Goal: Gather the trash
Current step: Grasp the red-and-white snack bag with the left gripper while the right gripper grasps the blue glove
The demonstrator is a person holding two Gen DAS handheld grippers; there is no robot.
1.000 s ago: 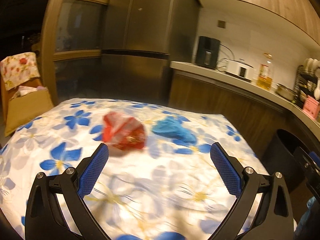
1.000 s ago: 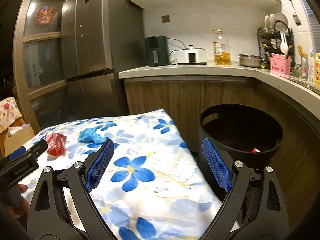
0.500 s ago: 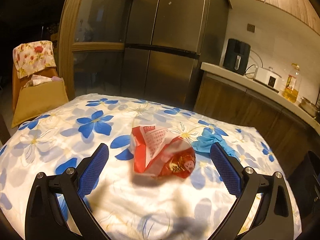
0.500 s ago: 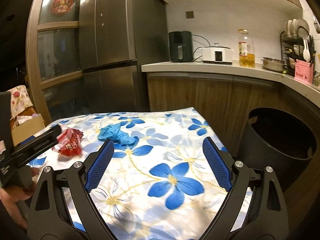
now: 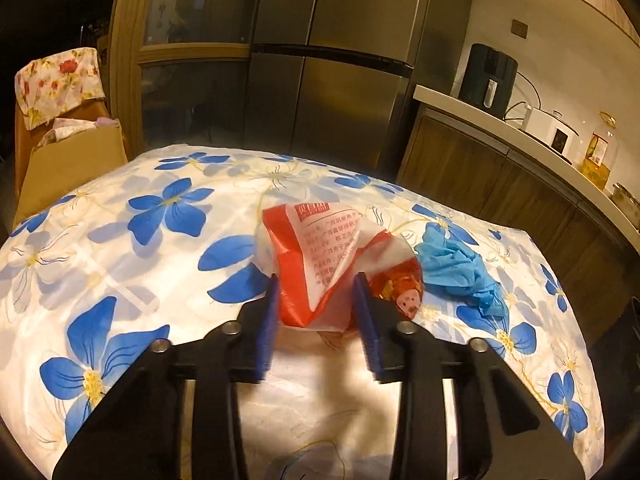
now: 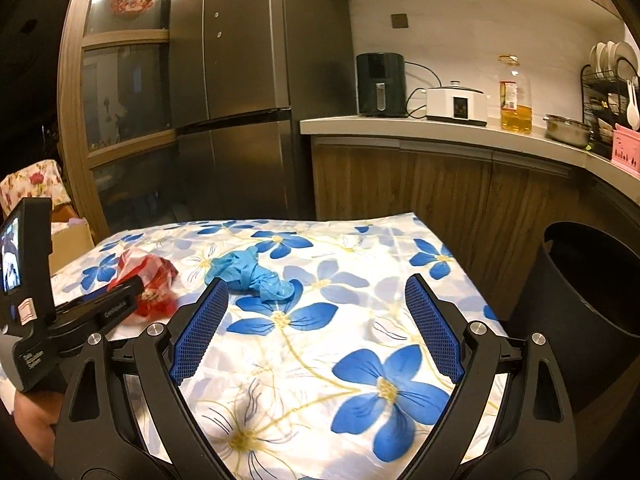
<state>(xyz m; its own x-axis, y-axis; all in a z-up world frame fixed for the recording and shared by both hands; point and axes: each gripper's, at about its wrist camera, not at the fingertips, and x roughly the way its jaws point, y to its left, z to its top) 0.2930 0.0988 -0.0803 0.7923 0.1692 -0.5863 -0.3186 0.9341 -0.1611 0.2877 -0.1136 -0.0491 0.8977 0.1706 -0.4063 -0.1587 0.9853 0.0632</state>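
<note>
Closing from wide, the left gripper (image 5: 316,292) pinches the crumpled red-and-white plastic snack wrapper (image 5: 320,256) mid-table on the blue-flowered tablecloth (image 5: 120,264), likely light, crinkly and slippery, while the right gripper (image 6: 316,320), gaping empty, faces a soft crumpled blue glove (image 6: 252,272) at eleven o'clock.

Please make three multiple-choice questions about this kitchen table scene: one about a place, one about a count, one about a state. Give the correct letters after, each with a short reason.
1. Where does the blue crumpled glove lie?
A. on the flowered tablecloth
B. inside the black bin
C. on the counter

2. How many pieces of trash are on the table?
A. one
B. two
C. four

3. How is the left hand-held gripper?
A. wide open above bare cloth
B. closing around the red and white wrapper
C. holding the glove

Answers: 1 A, it rests on the cloth beside the wrapper. 2 B, only wrapper and glove show. 3 B, its jaws have just been closing, with the wrapper between the pads.
</note>
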